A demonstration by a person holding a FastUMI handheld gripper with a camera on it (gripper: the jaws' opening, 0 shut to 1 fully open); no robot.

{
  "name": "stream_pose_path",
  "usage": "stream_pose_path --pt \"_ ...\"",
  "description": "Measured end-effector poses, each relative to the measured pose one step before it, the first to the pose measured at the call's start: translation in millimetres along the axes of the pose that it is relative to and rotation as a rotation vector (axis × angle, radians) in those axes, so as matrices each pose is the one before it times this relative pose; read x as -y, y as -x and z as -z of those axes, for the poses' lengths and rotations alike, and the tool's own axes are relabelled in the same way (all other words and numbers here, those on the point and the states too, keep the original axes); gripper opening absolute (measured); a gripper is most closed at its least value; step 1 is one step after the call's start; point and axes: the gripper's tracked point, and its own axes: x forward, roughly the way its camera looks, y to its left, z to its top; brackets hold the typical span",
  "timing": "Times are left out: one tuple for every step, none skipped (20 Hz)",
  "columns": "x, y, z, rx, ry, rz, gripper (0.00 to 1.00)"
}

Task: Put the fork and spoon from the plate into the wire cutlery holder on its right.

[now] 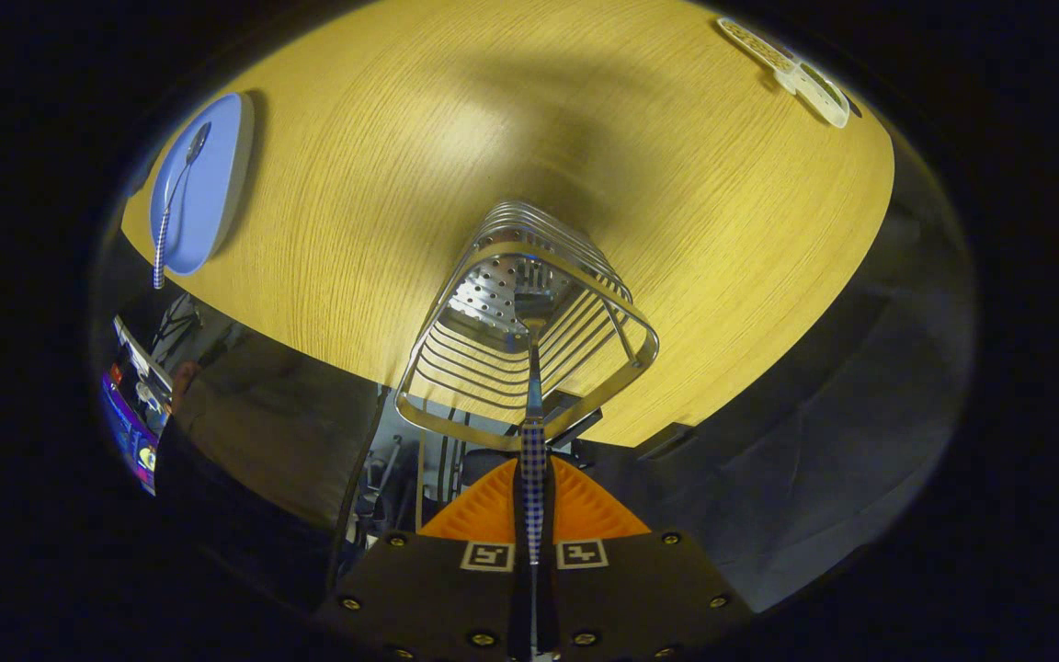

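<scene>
The tool (534, 515) is sitting at the bottom centre of the frame, its fingers pressed together on the checkered handle of the fork (533, 460). The fork is running straight up from between the fingers into the wire cutlery holder (529, 322) at the centre of the frame. Its tines are hard to make out: they are reaching down inside the holder, blending with the perforated metal base and the wire bars. The lower end of the handle is hidden between the fingers.

The spoon (176, 198) is lying on the blue plate (222, 175) at the upper left of the frame, bowl end up, its checkered handle overhanging the plate's lower rim. The fisheye is squeezing the plate to a narrow shape.

A pale perforated object (787, 69) is lying at the upper right; what it is cannot be told.

The table (723, 230) is a yellow wood-grain surface with a broad soft shadow across its upper middle. Below its edge the room is dark, with cluttered equipment at the lower left, too small to identify.
</scene>
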Motion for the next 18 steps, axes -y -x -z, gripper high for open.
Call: stream_pose_path --pt "-0.83 1.59 -0.99 -0.00657 -0.00329 -0.00421 0.04" --pt "-0.42 1.97 -1.50 0.00146 -0.00434 -0.00358 0.04" --pt "-0.55 -0.30 -0.32 0.00100 -0.00594 -0.00167 0.08" --pt "0.68 1.89 -1.45 -0.00042 -0.00389 0.00159 0.08" --pt "0.46 2.15 -1.16 -0.00057 -0.00527 -0.00056 0.08" --pt "-0.61 -0.80 0.28 0.00029 -0.00675 -0.00320 0.09" --pt "-0.39 2.14 -0.63 0.00097 -0.00474 -0.00531 0.11" --pt "-0.57 -1.82 1.11 -0.00110 -0.00494 -0.00618 0.11" --pt "0.03 2.46 -0.04 0.00151 -0.00193 -0.00267 0.11" --pt "-0.31 0.25 1.40 0.00385 -0.00430 -0.00027 0.11" --pt "-1.11 5.18 1.24 0.00154 -0.00038 -0.00820 0.14" --pt "0.37 2.51 3.94 0.00276 -0.00055 -0.00278 0.17" --pt "1.02 5.45 3.92 0.00736 -0.00236 0.00307 0.17" --pt "2.62 3.21 3.21 0.01293 -0.00481 0.01056 0.18" --pt "1.58 5.56 1.47 0.02086 -0.00792 0.00633 0.23" --pt "-1.14 4.31 0.11 0.02959 -0.01216 -0.00397 0.23" --pt "4.36 4.29 1.15 0.02534 -0.01116 -0.00029 0.23" --pt "-1.50 2.67 1.88 0.03124 -0.00520 0.00736 0.23"
